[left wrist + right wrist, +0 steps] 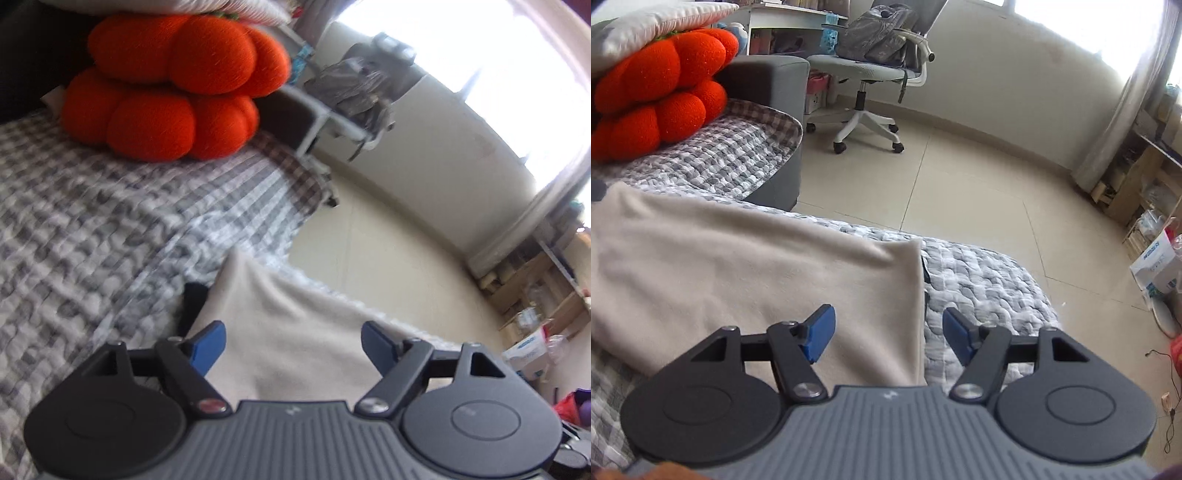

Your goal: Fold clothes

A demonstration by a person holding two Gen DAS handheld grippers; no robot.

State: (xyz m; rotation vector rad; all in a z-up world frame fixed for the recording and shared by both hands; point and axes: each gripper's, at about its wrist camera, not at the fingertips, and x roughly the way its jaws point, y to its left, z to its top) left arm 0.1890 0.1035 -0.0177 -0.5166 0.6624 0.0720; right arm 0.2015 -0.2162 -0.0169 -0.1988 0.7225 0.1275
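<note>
Both the left hand-held gripper (293, 345) and the right hand-held gripper (888, 332) stood spread and empty above the beige garment (746, 266) on the bed (979, 280). A fold appeared complete. The next move called for pinching the garment's edge at 3 o'clock.

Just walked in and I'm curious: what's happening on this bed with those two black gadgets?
A person is folding clothes using two hand-held grippers. A beige garment lies folded flat on the grey checked quilt. The left gripper and right gripper both hover over it, fingers apart, gripping nothing. The right one sits over the garment's side edge. Two orange plush cushions are stacked further back.
</note>
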